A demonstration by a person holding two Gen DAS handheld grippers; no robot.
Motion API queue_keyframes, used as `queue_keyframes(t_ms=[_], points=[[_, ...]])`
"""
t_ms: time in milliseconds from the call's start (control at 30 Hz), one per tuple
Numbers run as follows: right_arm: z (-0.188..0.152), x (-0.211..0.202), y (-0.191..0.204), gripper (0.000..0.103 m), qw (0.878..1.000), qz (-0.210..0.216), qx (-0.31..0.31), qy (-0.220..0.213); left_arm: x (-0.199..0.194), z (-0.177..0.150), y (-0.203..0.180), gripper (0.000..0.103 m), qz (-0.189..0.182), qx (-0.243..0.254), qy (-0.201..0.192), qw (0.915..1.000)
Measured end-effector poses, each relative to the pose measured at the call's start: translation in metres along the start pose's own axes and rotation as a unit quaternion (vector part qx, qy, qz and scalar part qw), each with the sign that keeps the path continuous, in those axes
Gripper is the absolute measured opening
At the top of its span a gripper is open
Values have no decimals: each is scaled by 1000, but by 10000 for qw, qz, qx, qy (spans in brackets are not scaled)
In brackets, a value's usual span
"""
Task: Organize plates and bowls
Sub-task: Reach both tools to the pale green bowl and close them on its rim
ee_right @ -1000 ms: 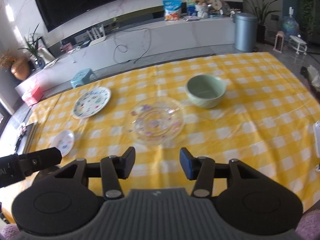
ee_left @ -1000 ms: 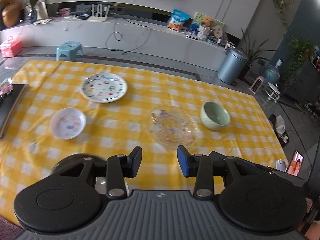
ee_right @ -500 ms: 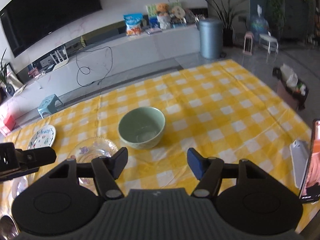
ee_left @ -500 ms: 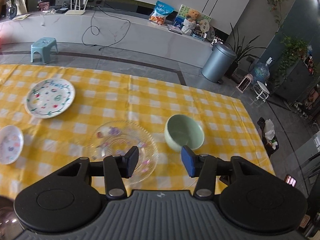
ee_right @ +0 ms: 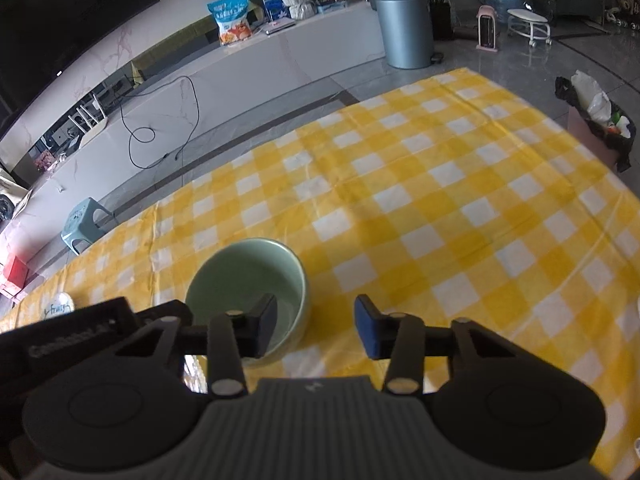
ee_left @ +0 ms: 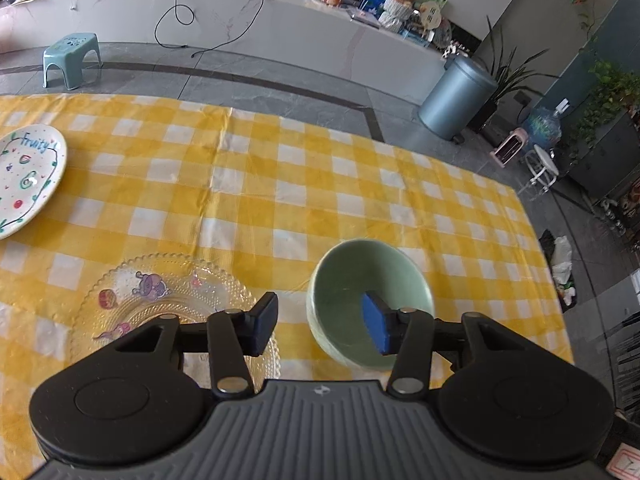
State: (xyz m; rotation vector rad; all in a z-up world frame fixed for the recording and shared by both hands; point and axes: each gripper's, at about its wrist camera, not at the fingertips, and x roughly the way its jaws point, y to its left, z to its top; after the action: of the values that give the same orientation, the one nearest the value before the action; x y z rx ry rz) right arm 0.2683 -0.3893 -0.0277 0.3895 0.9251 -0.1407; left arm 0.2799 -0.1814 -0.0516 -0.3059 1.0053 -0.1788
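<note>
A pale green bowl (ee_left: 344, 280) stands on the yellow checked tablecloth (ee_left: 320, 184). My left gripper (ee_left: 320, 328) hovers over the bowl's left rim with its right pad above the inside. The jaws are closing and nothing is pressed between the pads. My right gripper (ee_right: 316, 330) straddles the right rim of the same bowl (ee_right: 240, 276). Its left pad is over the inside, its jaws are closing, and no grip shows. A clear glass plate (ee_left: 160, 300) with cartoon prints lies just left of the bowl. A white painted plate (ee_left: 24, 176) lies at the far left.
The left gripper's black body (ee_right: 76, 336) sits close on the left in the right wrist view. Beyond the table's far edge are a grey bin (ee_left: 456, 100), a blue stool (ee_left: 72, 56) and a long white counter (ee_left: 240, 12). A bag of rubbish (ee_right: 596, 116) stands off the right edge.
Both grippers have swung right and sunk toward the green bowl, which now lies at their fingertips. The small plate has left the left wrist view. Both jaws are narrower than half a second ago.
</note>
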Motion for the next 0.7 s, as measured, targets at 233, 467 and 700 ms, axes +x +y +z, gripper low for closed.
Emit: queue_keyframes(t_ms=[233,467,700], points=[[0,31,4,21,9997,-48,8,241,29,2,-1,29,175,61,179,9997],[-1,42,6,11,9993,10,94,364,37,3,0,10,78,-4,262,9996],[0,41,5,9,9989,18,220,426,32,3,-3,8,81,-42,280,9996]])
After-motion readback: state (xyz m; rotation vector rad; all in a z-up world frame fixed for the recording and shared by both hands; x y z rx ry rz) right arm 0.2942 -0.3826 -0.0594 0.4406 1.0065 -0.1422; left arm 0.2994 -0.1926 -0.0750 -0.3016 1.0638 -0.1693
